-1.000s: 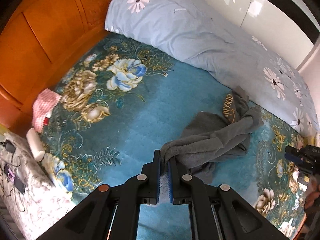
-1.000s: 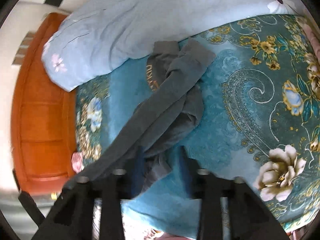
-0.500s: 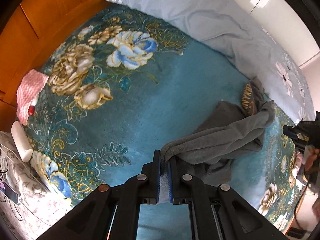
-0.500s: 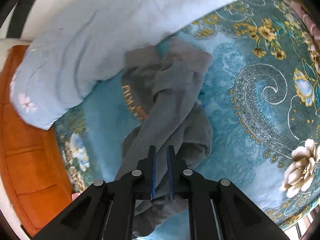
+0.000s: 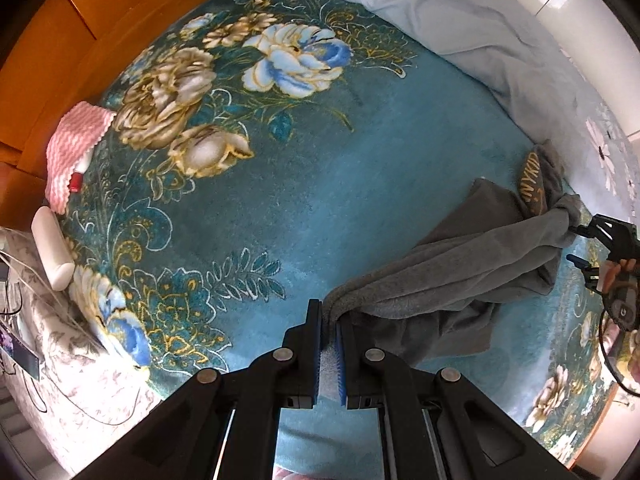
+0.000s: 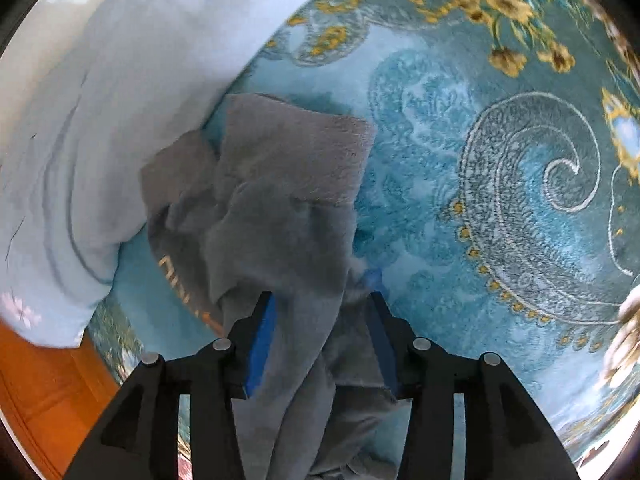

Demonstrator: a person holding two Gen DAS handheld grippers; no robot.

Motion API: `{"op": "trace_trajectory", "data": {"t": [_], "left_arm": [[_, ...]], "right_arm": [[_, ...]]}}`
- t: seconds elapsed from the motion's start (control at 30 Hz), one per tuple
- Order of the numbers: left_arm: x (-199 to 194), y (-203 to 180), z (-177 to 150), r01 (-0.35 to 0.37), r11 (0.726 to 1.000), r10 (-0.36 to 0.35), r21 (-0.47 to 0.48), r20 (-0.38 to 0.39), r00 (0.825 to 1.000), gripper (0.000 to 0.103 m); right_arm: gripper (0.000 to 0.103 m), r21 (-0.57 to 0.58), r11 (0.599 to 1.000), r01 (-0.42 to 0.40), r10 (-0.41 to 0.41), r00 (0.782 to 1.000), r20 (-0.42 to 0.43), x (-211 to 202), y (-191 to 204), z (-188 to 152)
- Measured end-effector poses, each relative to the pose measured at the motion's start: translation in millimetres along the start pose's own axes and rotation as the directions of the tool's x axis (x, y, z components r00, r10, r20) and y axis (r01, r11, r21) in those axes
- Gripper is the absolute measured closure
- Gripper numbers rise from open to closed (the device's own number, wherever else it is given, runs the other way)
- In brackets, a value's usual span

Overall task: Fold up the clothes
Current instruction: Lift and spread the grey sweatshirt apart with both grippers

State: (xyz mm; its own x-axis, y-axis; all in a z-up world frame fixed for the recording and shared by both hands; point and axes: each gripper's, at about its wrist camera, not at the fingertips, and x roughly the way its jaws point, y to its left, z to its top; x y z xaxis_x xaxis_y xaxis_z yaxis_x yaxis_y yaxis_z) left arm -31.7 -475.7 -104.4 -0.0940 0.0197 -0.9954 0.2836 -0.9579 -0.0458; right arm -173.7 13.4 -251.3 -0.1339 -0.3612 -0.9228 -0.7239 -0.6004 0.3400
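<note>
Left gripper (image 5: 329, 320): jaws together, pinching one end of the grey garment (image 5: 460, 276); it points down at the bed; the cloth bunches into a narrow rope right where the blue pads grip it.

Right gripper (image 6: 320, 308): jaws parting, blue pads standing off on either side; the other end of the garment runs between them but the pads are not pressing it; in the left wrist view this gripper (image 5: 580, 242) sits at the far right edge with a hand (image 5: 618, 276) behind it, tips just at the cloth's far end.

Garment: grey fleece-like fabric, stretched loosely between the two grippers across the teal floral blanket (image 5: 280, 208); crumpled and twisted along its length, part lying flat on the blanket; gold lettering (image 5: 532, 182) visible on a fold near its far end, only partly legible.

Surroundings: pale blue duvet with daisy print (image 5: 480, 20) heaped along the far side, the garment's end just beside it; orange wooden headboard (image 5: 48, 52) at left; pink-and-white knit cloth (image 5: 72, 148) at the blanket's edge by the headboard; a white cylinder (image 5: 52, 252) near it; cables (image 5: 24, 280) over a grey-flowered sheet at lower left.
</note>
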Motion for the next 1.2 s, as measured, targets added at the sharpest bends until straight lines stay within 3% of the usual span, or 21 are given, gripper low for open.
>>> {"op": "trace_trajectory", "data": {"t": [0.07, 0.13, 0.17, 0.23, 0.4, 0.53, 0.63, 0.73, 0.83, 0.87, 0.9, 1.03, 1.13, 1.2], "left_arm": [[-2.7, -2.2, 1.6, -0.008, 1.000, 0.008, 0.006, 0.001, 1.000, 0.096], [-4.1, -3.8, 2.3, -0.014, 1.000, 0.014, 0.011, 0.004, 1.000, 0.096], [-4.3, -4.3, 2.6, -0.017, 1.000, 0.017, 0.012, 0.005, 1.000, 0.096], [-5.1, -5.8, 4.4, -0.018, 1.000, 0.018, 0.010, 0.007, 1.000, 0.096], [-16.5, -15.4, 12.9, -0.017, 1.000, 0.016, 0.022, 0.042, 0.999, 0.096], [-46.5, -31.5, 29.8, -0.035, 0.997, 0.024, 0.071, 0.151, 0.988, 0.096], [-81.9, -50.7, 39.5, -0.035, 0.991, -0.001, 0.126, 0.277, 0.961, 0.096], [-117.4, -74.1, 37.7, -0.017, 0.977, -0.070, 0.214, 0.393, 0.917, 0.096], [-135.7, -98.1, 23.9, -0.004, 0.945, -0.148, 0.328, 0.437, 0.887, 0.096], [-135.3, -105.0, 16.8, 0.006, 0.932, -0.171, 0.362, 0.427, 0.888, 0.096], [-132.8, -111.8, 8.8, 0.018, 0.918, -0.193, 0.396, 0.408, 0.892, 0.096], [-100.6, -133.8, -26.1, 0.081, 0.870, -0.233, 0.487, 0.259, 0.937, 0.096], [-68.6, -149.2, -46.9, 0.139, 0.848, -0.227, 0.511, 0.113, 0.967, 0.095], [-43.3, -152.2, -56.9, 0.173, 0.856, -0.198, 0.486, 0.000, 0.980, 0.093]], "right_arm": [[0.057, 0.010, 1.000, -0.018, 0.018, 1.000, 0.005, 0.8, -1.4, 6.3], [0.075, 0.012, 0.999, -0.036, 0.036, 0.999, 0.014, -0.9, -1.4, 12.0], [0.078, 0.007, 0.999, -0.046, 0.046, 0.999, 0.021, -4.8, -0.2, 14.1], [0.092, -0.003, 0.997, -0.083, 0.083, 0.996, 0.038, -16.1, 1.8, 17.0], [0.099, -0.031, 0.975, -0.220, 0.222, 0.972, 0.082, -61.8, 1.9, 19.6], [0.100, -0.049, 0.943, -0.330, 0.334, 0.933, 0.131, -120.1, -9.0, 18.4], [0.100, -0.072, 0.921, -0.382, 0.389, 0.905, 0.176, -159.5, -9.8, 13.1], [0.101, -0.109, 0.898, -0.426, 0.440, 0.863, 0.248, -215.2, -33.1, 6.8], [0.101, -0.136, 0.883, -0.449, 0.467, 0.817, 0.337, -274.1, -76.4, -7.6], [0.101, -0.143, 0.881, -0.451, 0.471, 0.802, 0.368, -292.7, -91.8, -13.1], [0.101, -0.137, 0.888, -0.440, 0.457, 0.800, 0.389, -304.3, -109.5, -17.9], [0.101, -0.085, 0.924, -0.373, 0.369, 0.810, 0.457, -340.0, -183.6, -35.7], [0.101, 0.015, 0.950, -0.313, 0.274, 0.851, 0.448, -339.1, -234.9, -50.0], [0.101, 0.065, 0.954, -0.291, 0.235, 0.869, 0.435, -331.3, -259.5, -55.0]]}}
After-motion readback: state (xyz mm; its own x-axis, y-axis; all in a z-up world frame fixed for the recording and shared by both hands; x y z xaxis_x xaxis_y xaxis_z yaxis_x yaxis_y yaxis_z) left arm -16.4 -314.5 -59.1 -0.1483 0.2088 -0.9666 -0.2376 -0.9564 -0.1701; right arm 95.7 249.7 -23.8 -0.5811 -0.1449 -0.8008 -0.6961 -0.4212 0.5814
